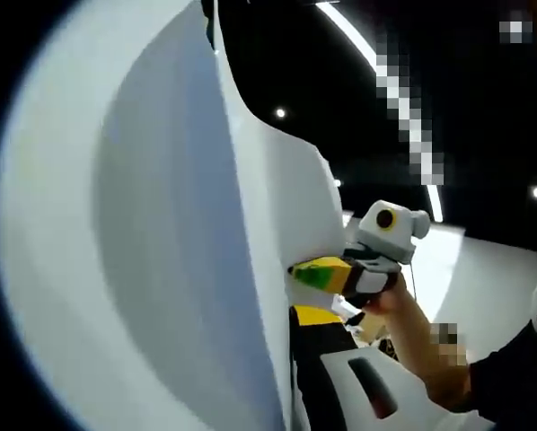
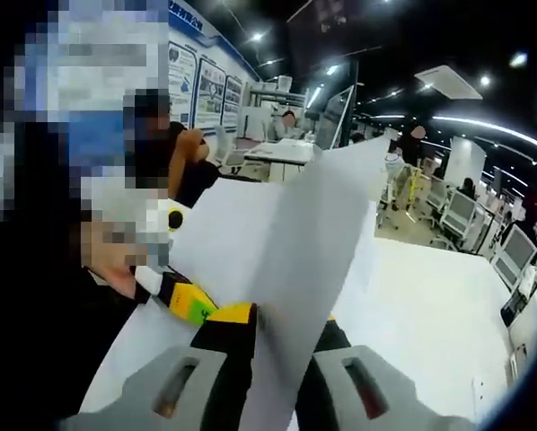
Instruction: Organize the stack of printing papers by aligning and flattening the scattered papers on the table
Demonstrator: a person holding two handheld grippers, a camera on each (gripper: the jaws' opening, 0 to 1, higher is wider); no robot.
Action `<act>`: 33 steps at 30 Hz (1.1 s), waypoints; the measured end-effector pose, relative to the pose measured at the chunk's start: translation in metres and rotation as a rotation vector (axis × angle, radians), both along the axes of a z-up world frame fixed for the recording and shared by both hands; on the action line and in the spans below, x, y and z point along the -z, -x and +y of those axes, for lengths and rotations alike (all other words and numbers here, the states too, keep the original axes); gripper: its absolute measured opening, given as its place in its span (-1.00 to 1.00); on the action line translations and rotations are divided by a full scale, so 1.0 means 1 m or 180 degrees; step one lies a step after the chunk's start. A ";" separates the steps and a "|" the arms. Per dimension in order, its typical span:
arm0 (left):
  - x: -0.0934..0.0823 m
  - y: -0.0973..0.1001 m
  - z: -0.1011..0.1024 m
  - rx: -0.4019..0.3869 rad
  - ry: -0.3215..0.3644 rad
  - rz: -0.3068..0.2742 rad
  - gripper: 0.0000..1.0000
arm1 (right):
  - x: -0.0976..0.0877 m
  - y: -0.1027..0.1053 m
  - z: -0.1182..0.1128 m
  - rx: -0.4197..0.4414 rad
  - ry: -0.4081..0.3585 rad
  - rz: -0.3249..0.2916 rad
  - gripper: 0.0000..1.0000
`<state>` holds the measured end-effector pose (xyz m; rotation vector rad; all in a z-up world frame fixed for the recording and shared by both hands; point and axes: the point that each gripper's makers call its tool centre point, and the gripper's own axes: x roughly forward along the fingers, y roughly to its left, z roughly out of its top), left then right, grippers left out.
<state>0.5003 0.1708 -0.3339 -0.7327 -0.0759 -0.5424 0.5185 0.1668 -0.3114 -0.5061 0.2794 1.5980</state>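
The white table [image 2: 430, 305] stands in an office with ceiling lights and chairs [image 2: 457, 215]. The thin, smooth papers [image 2: 295, 260] are lifted upright over it, curving, clamped by the left gripper [image 2: 197, 305] and right gripper [image 2: 282, 359].

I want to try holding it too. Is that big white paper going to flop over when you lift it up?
Probably yes. The paper already bends in a big curve where it stands up between the right gripper jaws. It looks thin and light, so it would likely sag. The left gripper pinches its other edge, which probably helps steady it.
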 end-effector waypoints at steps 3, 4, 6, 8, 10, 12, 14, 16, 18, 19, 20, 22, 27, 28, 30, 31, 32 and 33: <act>0.000 0.000 0.000 0.0000 -0.0001 -0.0004 -0.88 | -0.001 -0.003 0.000 0.0036 -0.0029 -0.0049 -0.65; 0.000 0.000 0.000 0.0001 0.0001 -0.0005 -0.88 | -0.002 -0.006 0.000 0.0062 -0.0046 -0.0082 -0.60; 0.000 0.000 0.000 0.0003 0.0004 -0.0007 -0.88 | -0.005 -0.010 0.001 0.0118 -0.0108 -0.0144 -0.49; 0.000 0.000 0.000 0.0005 0.0007 -0.0008 -0.88 | -0.007 -0.012 0.000 0.0143 -0.0132 -0.0155 -0.46; 0.000 0.000 0.000 0.0005 0.0007 -0.0008 -0.88 | -0.008 -0.013 0.000 0.0159 -0.0152 -0.0151 -0.41; 0.000 0.000 0.000 0.0006 0.0007 -0.0009 -0.88 | -0.011 -0.015 0.000 0.0186 -0.0195 -0.0157 -0.35; 0.000 0.000 0.000 0.0006 0.0002 -0.0010 -0.88 | -0.013 -0.017 0.000 0.0222 -0.0240 -0.0176 -0.28; 0.000 0.000 0.000 0.0004 -0.0001 -0.0009 -0.88 | -0.016 -0.020 0.000 0.0277 -0.0298 -0.0205 -0.15; 0.000 0.000 0.000 0.0004 0.0000 -0.0008 -0.88 | -0.019 -0.025 0.000 0.0349 -0.0361 -0.0253 0.00; 0.000 0.000 0.000 0.0003 -0.0001 -0.0006 -0.88 | -0.020 -0.027 0.000 0.0378 -0.0380 -0.0264 0.05; 0.000 0.000 0.000 0.0002 -0.0001 -0.0006 -0.88 | -0.022 -0.028 -0.001 0.0401 -0.0401 -0.0267 0.12; 0.000 0.000 0.000 -0.0001 -0.0007 -0.0006 -0.88 | -0.026 -0.032 -0.001 0.0472 -0.0470 -0.0277 0.25; 0.001 0.000 0.000 -0.0003 -0.0013 -0.0003 -0.87 | -0.036 -0.040 -0.003 0.0613 -0.0635 -0.0319 0.53; 0.001 0.000 0.000 -0.0002 -0.0012 -0.0004 -0.87 | -0.037 -0.042 -0.004 0.0644 -0.0657 -0.0311 0.55; 0.001 0.000 0.000 -0.0004 -0.0014 -0.0003 -0.87 | -0.039 -0.044 -0.005 0.0683 -0.0679 -0.0293 0.60; 0.001 0.000 0.000 -0.0005 -0.0014 -0.0001 -0.87 | -0.039 -0.045 -0.006 0.0704 -0.0701 -0.0273 0.63; 0.001 0.000 0.000 -0.0007 -0.0015 0.0002 -0.87 | -0.040 -0.045 -0.006 0.0721 -0.0719 -0.0260 0.65; 0.001 0.000 0.000 -0.0008 -0.0015 0.0004 -0.87 | -0.041 -0.046 -0.006 0.0740 -0.0742 -0.0261 0.67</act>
